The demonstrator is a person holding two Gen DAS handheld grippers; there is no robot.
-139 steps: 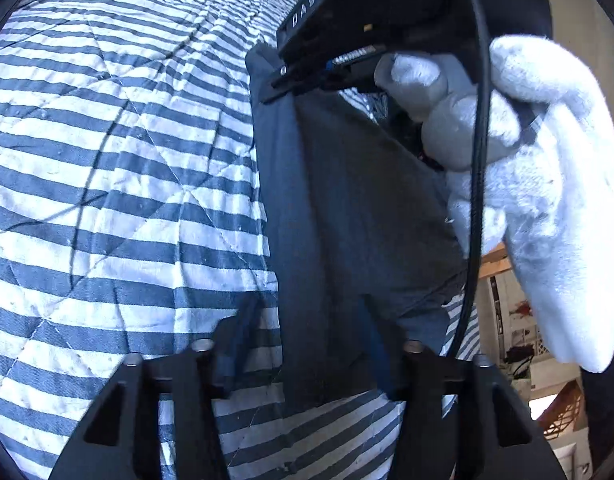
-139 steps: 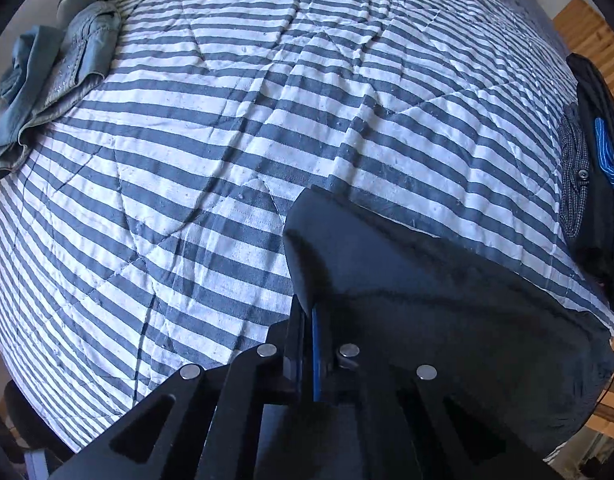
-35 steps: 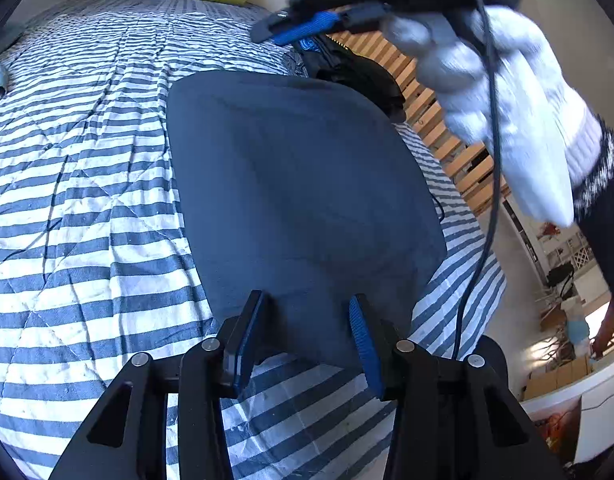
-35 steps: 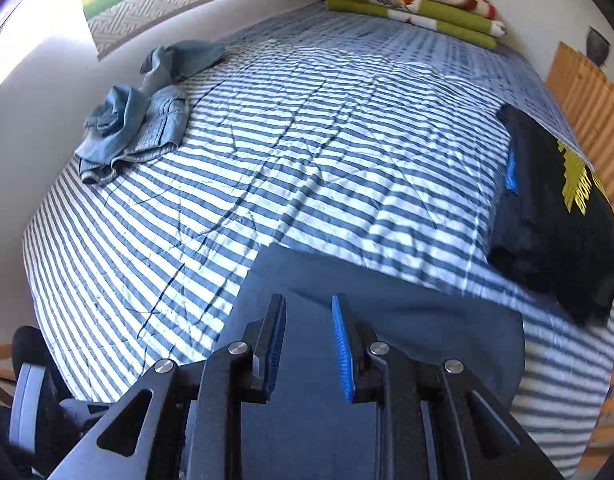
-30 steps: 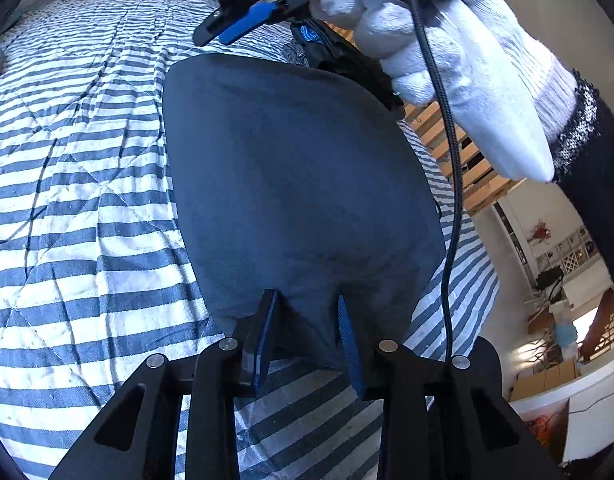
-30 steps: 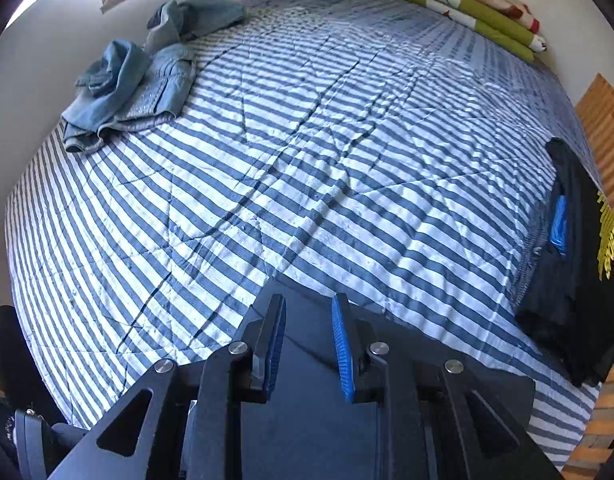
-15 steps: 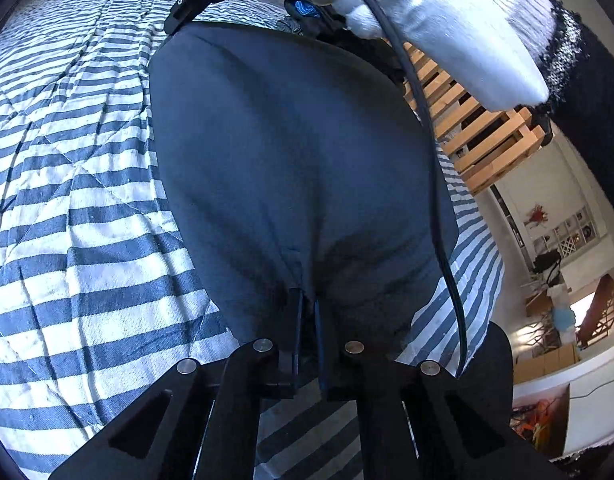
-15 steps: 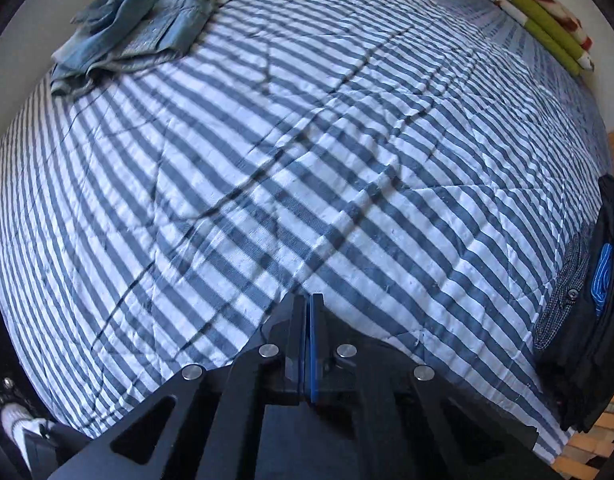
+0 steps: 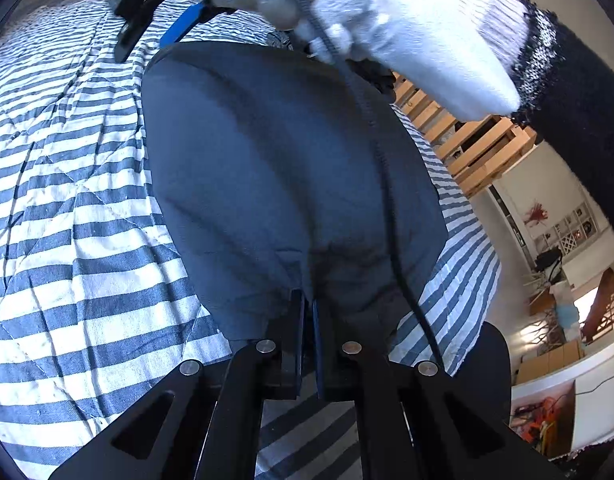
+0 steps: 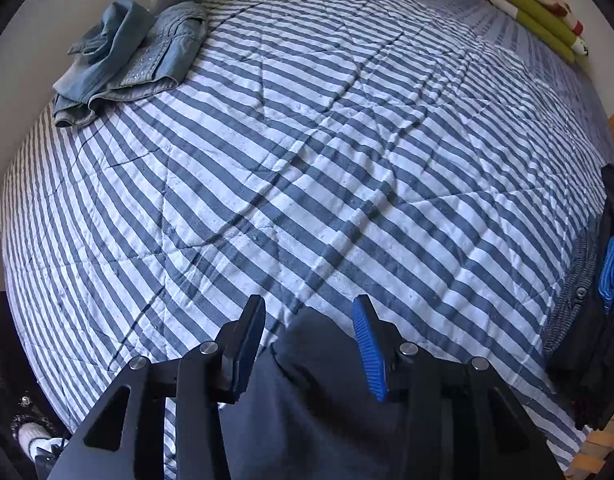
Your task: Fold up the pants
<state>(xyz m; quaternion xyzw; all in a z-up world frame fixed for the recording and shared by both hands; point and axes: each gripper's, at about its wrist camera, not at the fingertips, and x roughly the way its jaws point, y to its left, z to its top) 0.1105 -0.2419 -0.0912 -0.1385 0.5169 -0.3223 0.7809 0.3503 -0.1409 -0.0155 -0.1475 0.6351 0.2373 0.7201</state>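
Left wrist view: left gripper (image 9: 307,312) pinches pants (image 9: 283,184) at lower centre, right gripper (image 10: 309,344) has just been opening around their corner, untouched, so the fold could slip sideways on the striped quilt (image 10: 307,160).

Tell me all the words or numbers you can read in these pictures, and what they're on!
No words or numbers can be read here.
The right gripper, seen from the left wrist, shows no lettering from this angle.
The wall pictures across the room are too small to read.
The denim clothes and the folded dark pants show no label.
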